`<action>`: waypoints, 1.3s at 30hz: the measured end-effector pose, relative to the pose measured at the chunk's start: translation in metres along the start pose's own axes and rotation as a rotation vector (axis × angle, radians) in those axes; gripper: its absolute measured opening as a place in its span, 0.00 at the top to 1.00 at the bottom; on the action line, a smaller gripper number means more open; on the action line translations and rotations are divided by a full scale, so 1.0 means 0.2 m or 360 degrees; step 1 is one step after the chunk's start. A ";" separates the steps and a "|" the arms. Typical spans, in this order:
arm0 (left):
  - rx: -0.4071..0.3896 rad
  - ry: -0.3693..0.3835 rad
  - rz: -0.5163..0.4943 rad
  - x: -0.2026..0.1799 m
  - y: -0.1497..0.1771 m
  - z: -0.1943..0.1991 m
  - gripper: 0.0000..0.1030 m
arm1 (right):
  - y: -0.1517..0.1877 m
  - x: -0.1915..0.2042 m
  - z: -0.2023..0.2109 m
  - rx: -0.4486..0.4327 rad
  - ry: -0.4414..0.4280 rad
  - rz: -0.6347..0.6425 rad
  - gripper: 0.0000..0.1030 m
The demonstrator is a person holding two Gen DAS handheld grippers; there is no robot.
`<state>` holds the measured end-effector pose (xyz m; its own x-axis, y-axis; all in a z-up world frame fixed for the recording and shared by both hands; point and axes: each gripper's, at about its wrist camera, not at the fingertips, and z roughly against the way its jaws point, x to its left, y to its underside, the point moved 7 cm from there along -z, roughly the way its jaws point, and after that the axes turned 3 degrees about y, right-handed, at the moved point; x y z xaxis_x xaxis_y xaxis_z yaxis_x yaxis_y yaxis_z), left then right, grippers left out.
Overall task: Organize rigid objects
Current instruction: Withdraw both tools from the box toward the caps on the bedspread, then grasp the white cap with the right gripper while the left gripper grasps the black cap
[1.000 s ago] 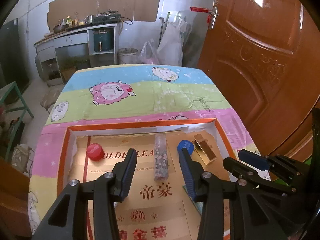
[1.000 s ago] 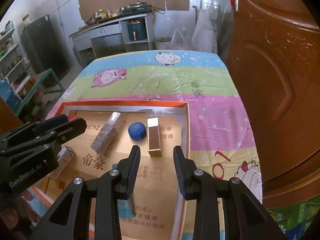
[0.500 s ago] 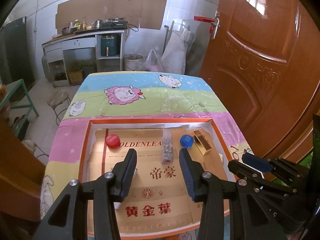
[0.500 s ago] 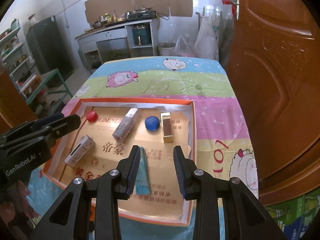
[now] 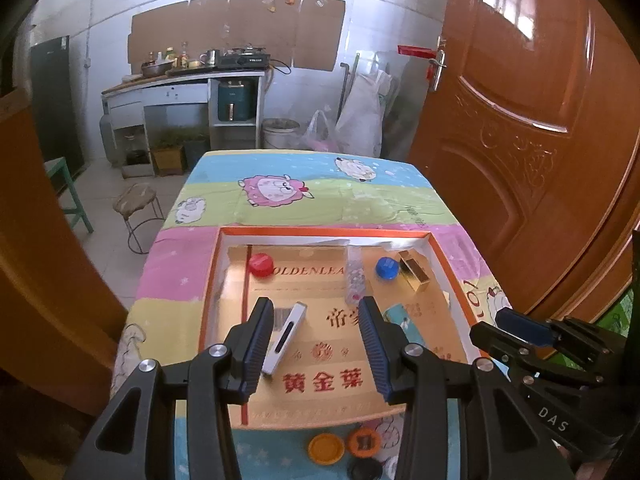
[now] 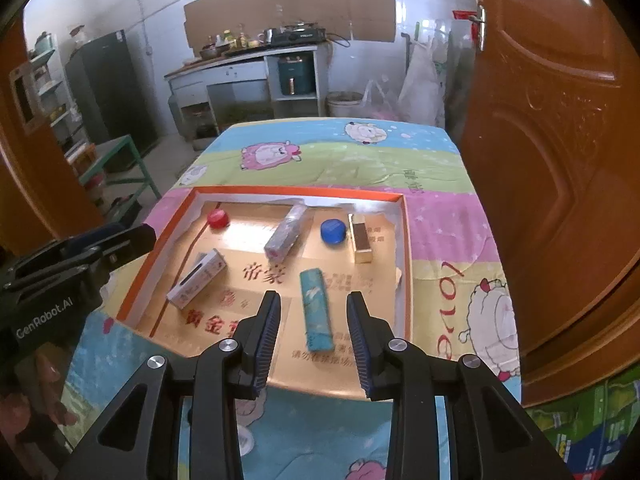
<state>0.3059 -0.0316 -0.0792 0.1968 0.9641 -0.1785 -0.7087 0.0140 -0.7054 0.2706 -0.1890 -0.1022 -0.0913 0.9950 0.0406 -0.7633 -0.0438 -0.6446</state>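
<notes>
**Teal box lies lengthwise ahead of the right tongs**

The orange-rimmed tray (image 6: 404, 240) holds every loose piece. Within it, the teal box (image 6: 316, 308) lies nearest its near edge, long axis running away from the right gripper (image 6: 313, 338), just ahead of it. Both the right gripper and left gripper (image 5: 316, 344) are spread, empty; the right one seems better placed.

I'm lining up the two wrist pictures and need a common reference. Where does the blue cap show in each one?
Left wrist view: the blue cap lies in the tray's far right part, just left of the gold box.
Right wrist view: the blue cap lies right of centre at the tray's far end, again just left of the gold box.
Shared landmark: the red cap in the far left corner of the orange-rimmed tray.
</notes>
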 end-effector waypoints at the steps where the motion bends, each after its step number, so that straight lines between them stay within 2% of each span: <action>1: -0.0003 -0.0002 0.0004 0.01 0.01 0.02 0.57 | 0.01 0.01 0.01 -0.0001 -0.0001 0.0004 0.66; 23: -0.0085 -0.0005 0.0056 0.12 0.22 0.31 0.57 | 0.23 0.17 0.25 -0.0037 -0.0006 0.0064 0.66; 30: -0.0100 -0.0013 0.0079 0.15 0.33 0.37 0.57 | 0.34 0.21 0.25 -0.0006 -0.0031 0.0079 0.63; 33: -0.0078 -0.0011 0.0071 0.16 0.40 0.37 0.57 | 0.41 0.23 0.23 0.0023 -0.0048 0.0084 0.57; 39: -0.0026 0.0023 0.0063 0.16 0.56 0.33 0.57 | 0.56 0.24 0.15 0.0077 -0.0069 0.0095 0.56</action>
<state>0.1880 0.0194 -0.1179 0.1785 0.9598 -0.2165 -0.7051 -0.0287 -0.7085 0.1621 -0.1485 -0.1500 -0.1641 0.9858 0.0369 -0.7854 -0.1080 -0.6095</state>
